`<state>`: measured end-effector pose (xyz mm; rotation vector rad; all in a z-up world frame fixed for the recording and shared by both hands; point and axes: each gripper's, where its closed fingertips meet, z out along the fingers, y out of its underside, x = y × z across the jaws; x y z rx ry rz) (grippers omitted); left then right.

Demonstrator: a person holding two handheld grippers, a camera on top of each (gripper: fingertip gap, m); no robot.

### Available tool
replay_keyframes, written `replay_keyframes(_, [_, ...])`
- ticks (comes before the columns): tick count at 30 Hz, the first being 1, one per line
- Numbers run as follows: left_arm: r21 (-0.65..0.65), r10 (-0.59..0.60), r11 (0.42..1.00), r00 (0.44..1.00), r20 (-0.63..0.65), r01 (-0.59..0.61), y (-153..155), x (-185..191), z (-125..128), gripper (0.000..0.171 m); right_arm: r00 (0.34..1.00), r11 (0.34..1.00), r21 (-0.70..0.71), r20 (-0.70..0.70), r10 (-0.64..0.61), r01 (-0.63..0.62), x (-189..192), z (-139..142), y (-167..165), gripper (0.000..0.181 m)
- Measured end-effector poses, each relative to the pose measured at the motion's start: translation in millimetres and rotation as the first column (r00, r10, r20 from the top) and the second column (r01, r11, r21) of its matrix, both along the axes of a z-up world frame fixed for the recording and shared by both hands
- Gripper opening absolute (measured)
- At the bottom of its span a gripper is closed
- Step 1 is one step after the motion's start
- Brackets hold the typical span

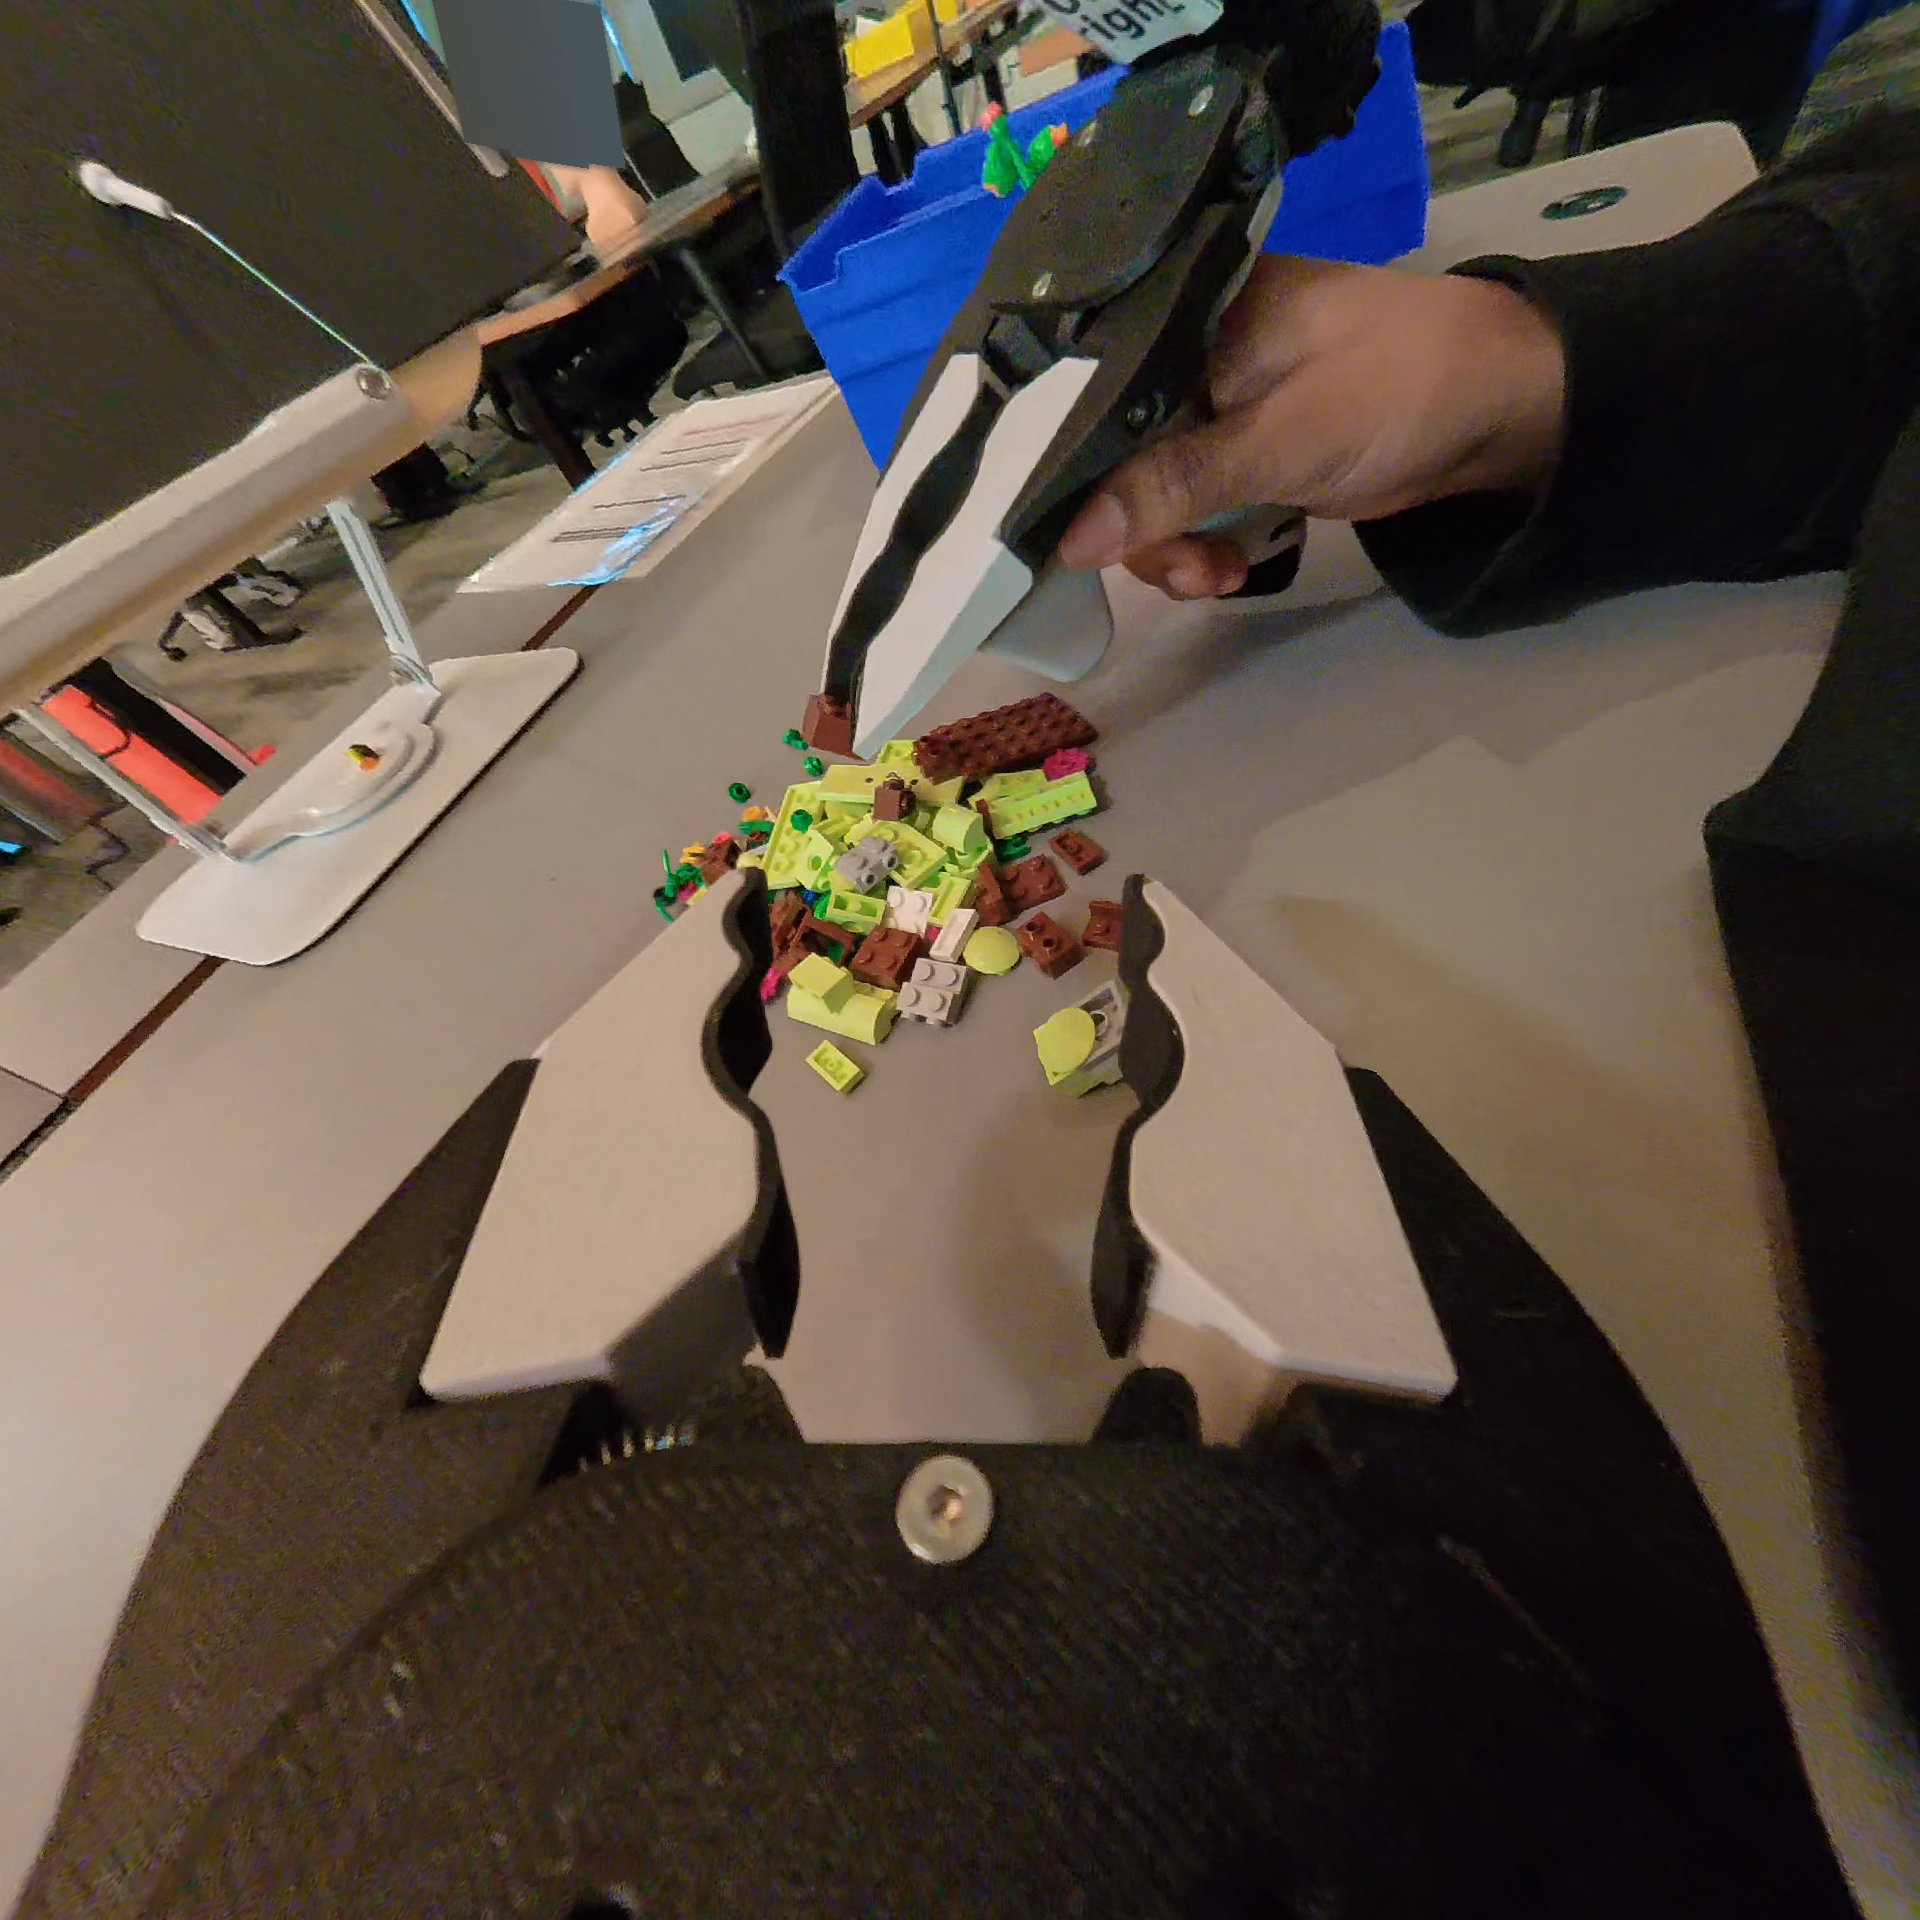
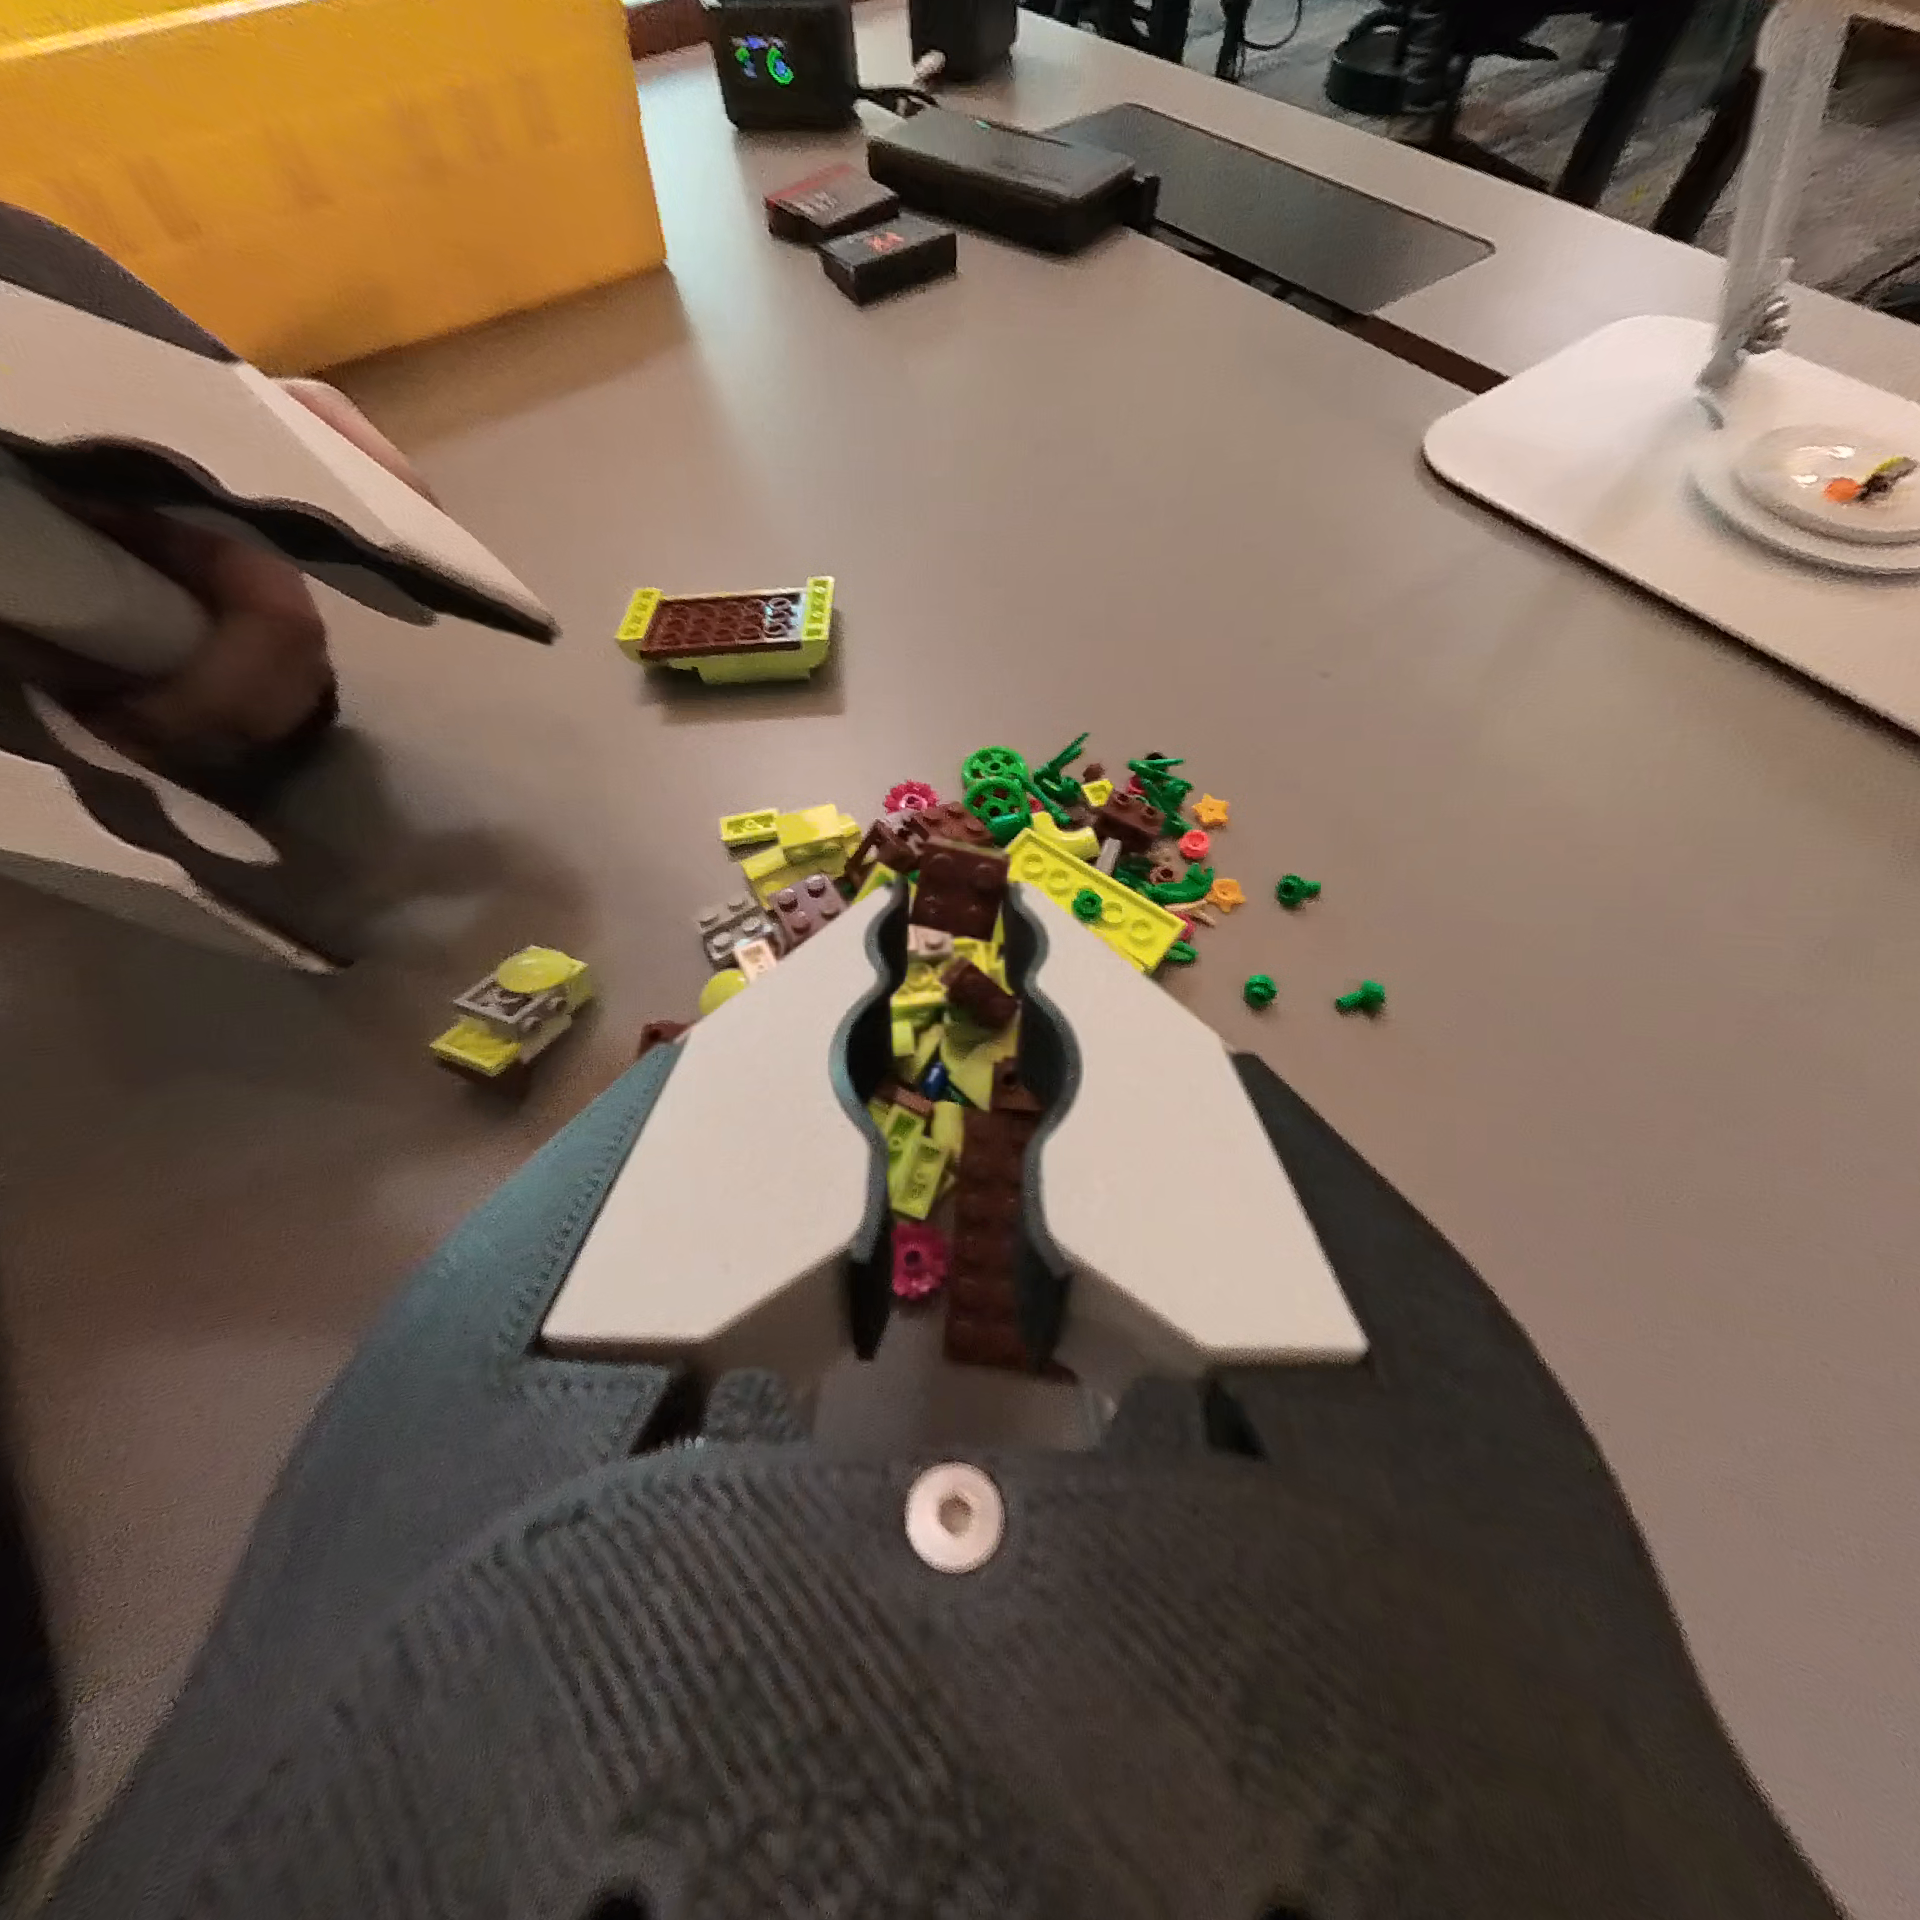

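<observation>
While clamped between right tool (image 2: 948, 904) tips, brown brick (image 2: 958, 883) above pile (image 1: 904, 883), left tool (image 1: 940, 914) agape

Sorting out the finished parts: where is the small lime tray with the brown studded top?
In the right wrist view, the lime tray sits alone on the grey table, beyond the brick pile and left of it.

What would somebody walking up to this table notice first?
A heap of small toy bricks, lime green, brown and grey, lies mid-table. The right gripper is shut on a small brown brick at the heap's far edge, while the left gripper is open at its near edge. Apart from the heap sits a lime and brown brick tray, with a yellow bin behind it.
</observation>
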<state>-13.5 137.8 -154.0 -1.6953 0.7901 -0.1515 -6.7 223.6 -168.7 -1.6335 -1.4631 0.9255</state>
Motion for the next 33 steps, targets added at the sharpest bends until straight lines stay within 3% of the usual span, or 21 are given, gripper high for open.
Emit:
replay_keyframes(7, [-0.100, -0.058, 0.993, 0.998, -0.008, 0.057, -7, -1, -11, 0.064, 1.000, 0.999, 0.030, -0.008, -0.027, 0.027, 1, 1, 7, 0.032])
replay_keyframes(9, [-0.109, -0.055, 0.993, 0.998, -0.011, 0.053, -7, -3, -13, 0.062, 0.998, 0.998, 0.035, -0.052, 0.047, -0.045, -1, 10, -6, 0.032])
replay_keyframes(13, [-0.127, -0.056, 0.990, 0.998, 0.012, 0.057, -7, -5, -12, 0.060, 0.946, 0.947, -0.013, -0.061, 0.319, -0.320, -5, 12, -62, 0.027])
replay_keyframes(19, [-0.163, -0.028, 0.986, 0.995, 0.100, 0.044, -4, -14, -8, 0.058, 0.839, 0.852, -0.066, 0.153, 0.523, -0.519, 2, -32, -112, 0.043])
replay_keyframes(26, [-0.193, -0.042, 0.979, 0.987, 0.158, 0.073, -5, -15, -6, 0.059, 0.836, 0.860, 0.031, 0.258, 0.485, -0.509, -3, -48, -113, 0.037])
replay_keyframes(29, [-0.223, -0.084, 0.968, 0.983, 0.161, 0.119, -11, -8, -9, 0.060, 0.845, 0.863, -0.015, 0.196, 0.498, -0.505, -5, -40, -117, 0.029])
replay_keyframes(33, [-0.294, -0.167, 0.928, 0.961, 0.221, 0.229, -24, 7, -12, 0.063, 0.847, 0.834, -0.192, 0.027, 0.531, -0.517, -5, -15, -123, 0.029])
